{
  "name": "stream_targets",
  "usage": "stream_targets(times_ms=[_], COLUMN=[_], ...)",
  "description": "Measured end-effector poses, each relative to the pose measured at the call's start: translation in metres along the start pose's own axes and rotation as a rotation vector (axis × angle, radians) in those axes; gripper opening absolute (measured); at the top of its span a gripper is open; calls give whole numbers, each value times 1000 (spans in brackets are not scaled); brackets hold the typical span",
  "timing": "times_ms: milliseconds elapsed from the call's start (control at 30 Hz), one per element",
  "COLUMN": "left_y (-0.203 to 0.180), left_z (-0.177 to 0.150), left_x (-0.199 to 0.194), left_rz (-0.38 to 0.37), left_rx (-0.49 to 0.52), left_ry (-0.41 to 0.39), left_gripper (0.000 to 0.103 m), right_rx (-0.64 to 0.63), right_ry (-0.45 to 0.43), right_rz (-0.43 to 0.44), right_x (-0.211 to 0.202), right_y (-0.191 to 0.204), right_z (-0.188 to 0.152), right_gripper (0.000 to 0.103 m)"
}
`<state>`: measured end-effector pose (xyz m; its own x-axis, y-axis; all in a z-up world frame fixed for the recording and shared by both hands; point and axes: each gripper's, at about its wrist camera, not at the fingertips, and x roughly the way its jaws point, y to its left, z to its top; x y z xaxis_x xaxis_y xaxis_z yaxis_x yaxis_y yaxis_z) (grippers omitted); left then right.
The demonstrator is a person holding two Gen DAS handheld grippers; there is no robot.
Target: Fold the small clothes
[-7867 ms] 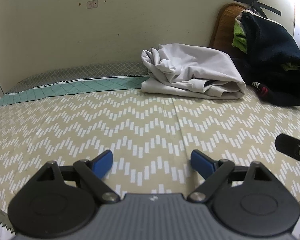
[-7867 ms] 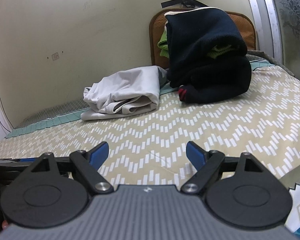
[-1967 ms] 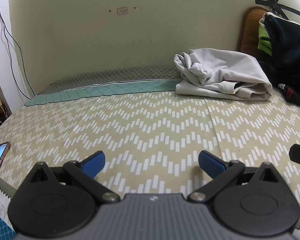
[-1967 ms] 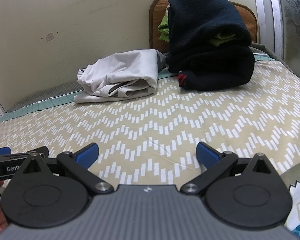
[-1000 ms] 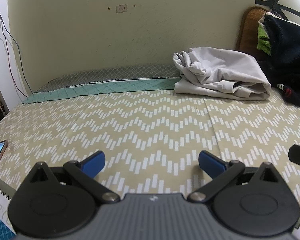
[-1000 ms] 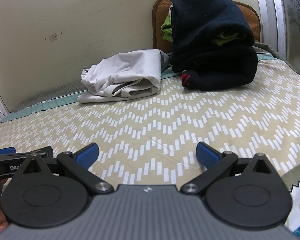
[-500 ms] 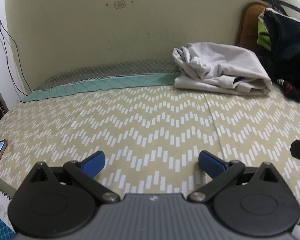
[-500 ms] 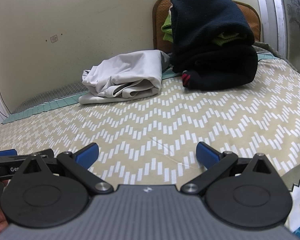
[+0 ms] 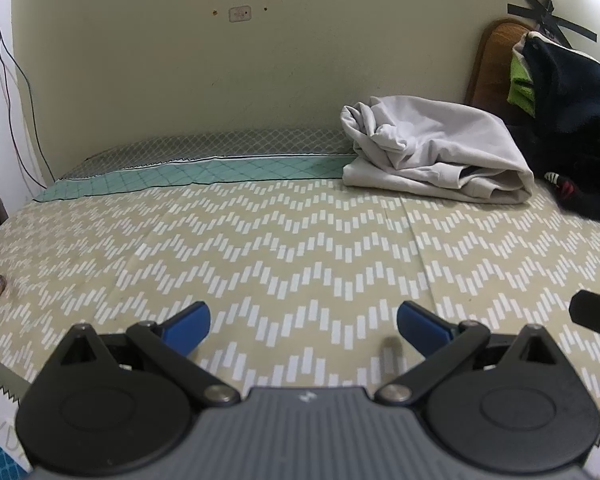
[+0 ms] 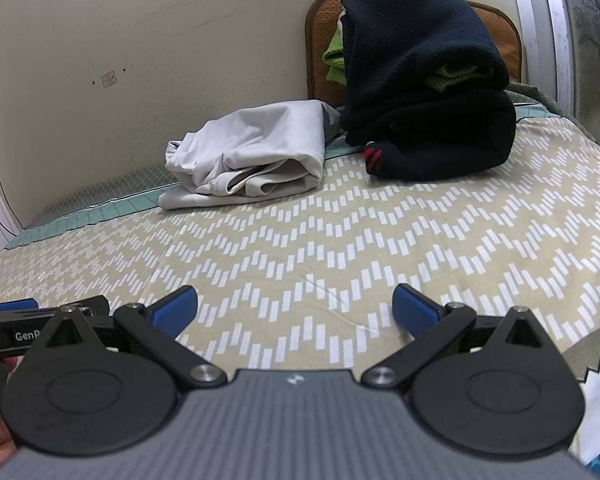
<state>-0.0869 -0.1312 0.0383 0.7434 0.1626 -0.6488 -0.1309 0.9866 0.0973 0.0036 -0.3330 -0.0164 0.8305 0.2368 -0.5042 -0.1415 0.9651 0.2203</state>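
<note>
Left view is shifted slightly leftward since earlier. Left gripper (image 9: 302, 318) and right gripper (image 10: 296, 304) are held spread, empty. Grey garment (image 10: 252, 156) is seen bundled; folding is not begun.

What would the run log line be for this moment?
left hand-held gripper open, empty | right hand-held gripper open, empty | grey garment bunched by wall, untouched | dark pile beside it | fold not begun
</note>
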Motion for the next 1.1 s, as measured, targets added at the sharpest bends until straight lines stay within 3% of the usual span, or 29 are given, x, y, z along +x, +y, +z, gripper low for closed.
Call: stream_targets(times_ms=[1100], left_y=[0], left_z=[2], left_x=[7], left_rz=[46], left_rx=[-62], left_ry=[42], left_gripper=[103], right_rx=[-24], right_ry=[15], right_rz=[25], right_x=[2], right_y=[2], right_z=[0], right_gripper=[103])
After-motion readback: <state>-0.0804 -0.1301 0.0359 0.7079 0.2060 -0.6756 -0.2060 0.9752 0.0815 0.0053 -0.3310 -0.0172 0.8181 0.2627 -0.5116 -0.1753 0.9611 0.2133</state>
